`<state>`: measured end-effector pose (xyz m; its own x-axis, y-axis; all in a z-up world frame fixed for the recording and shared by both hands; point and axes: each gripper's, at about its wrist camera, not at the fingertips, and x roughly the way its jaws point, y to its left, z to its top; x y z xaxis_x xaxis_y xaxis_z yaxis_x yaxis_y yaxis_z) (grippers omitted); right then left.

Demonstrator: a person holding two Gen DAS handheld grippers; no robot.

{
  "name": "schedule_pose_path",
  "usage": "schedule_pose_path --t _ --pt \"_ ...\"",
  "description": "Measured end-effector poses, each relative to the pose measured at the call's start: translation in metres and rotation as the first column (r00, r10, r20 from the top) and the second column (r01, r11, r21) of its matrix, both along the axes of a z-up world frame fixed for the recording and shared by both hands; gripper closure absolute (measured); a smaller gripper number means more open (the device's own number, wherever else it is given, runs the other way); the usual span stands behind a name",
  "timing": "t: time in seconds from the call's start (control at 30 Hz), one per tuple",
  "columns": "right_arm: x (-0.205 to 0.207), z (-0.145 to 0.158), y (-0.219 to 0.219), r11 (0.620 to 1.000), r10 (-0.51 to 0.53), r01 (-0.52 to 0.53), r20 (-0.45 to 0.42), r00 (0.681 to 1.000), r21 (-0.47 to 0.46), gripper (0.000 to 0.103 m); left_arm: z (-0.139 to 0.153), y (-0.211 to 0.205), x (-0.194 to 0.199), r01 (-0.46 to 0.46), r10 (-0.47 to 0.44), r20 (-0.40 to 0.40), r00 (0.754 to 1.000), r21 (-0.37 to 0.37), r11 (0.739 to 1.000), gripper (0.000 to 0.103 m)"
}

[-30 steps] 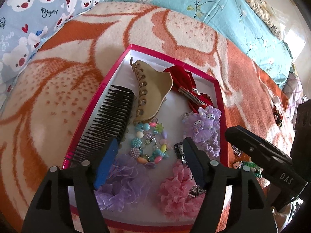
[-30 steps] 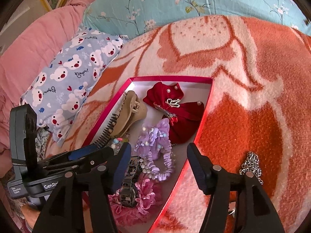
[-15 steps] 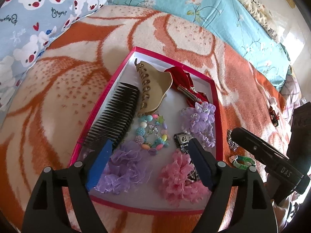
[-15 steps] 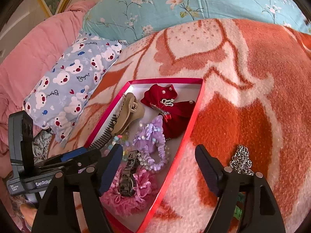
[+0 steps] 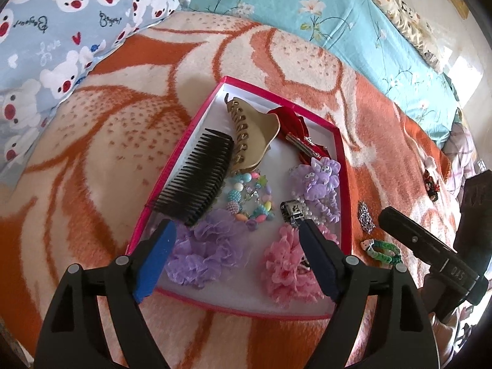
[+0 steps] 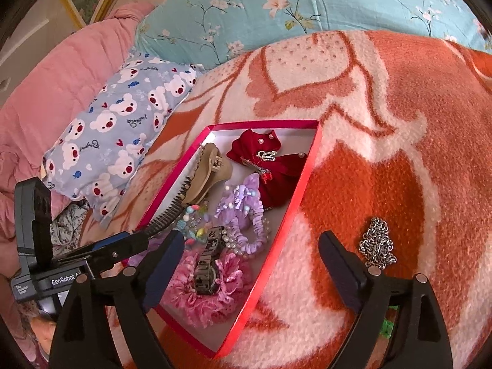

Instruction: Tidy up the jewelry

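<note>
Left gripper (image 5: 236,246): jaws spread wide and holding nothing, poised over the near end of the box, above the purple and pink scrunchies.
Right gripper (image 6: 252,264): jaws wide apart and empty, straddling the right wall of the box; one finger over the box interior, the other over the bare blanket.
Box (image 6: 303,181): shallow, pink-rimmed, white inside, lying on the orange-and-cream blanket (image 6: 384,98).
Left edge of box: black comb (image 5: 196,178) lies along the wall, with the tan claw clip (image 5: 252,141) just beyond it toward the far corner.
Far end: red velvet bow (image 6: 270,166) fills the far right corner, touching the right wall.
Middle: beaded bracelet (image 5: 249,196) beside the comb; lilac plush scrunchie (image 6: 243,212) near the right wall.
Near end: purple scrunchie (image 5: 206,246) and pink scrunchie (image 6: 203,289) side by side; a dark watch (image 6: 207,258) lies across the pink one.
Open floor inside the box: a white strip along the near wall and a patch between the clip and the bow.
Outside the box, right side: silver chain (image 6: 376,243) bunched on the blanket, clear of the box wall, just beyond the right gripper's outer finger; green braided bracelet (image 5: 381,250) nearer, also apart from the wall.
Surroundings: bear-print pillow (image 6: 120,123) well to the left, floral blue bedding (image 6: 292,6) beyond.
</note>
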<state>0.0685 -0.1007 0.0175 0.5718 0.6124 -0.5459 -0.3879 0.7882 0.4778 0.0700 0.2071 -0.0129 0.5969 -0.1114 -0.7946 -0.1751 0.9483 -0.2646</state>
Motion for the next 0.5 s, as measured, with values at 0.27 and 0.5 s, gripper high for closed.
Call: schedule_pose_path --t 0.27,0.5 --pt "-0.021 0.01 0.0 0.999 0.036 -0.036 0.031 0.999 0.015 0.013 0.011 0.0 -0.02 -0.016 0.015 0.013 1.0 0.065 0.998 0.019" --pt "-0.04 0.021 0.003 0.998 0.068 -0.067 0.083 0.994 -0.022 0.007 0.014 -0.005 -0.034 -0.009 0.011 -0.007 1.0 0.149 0.989 0.014"
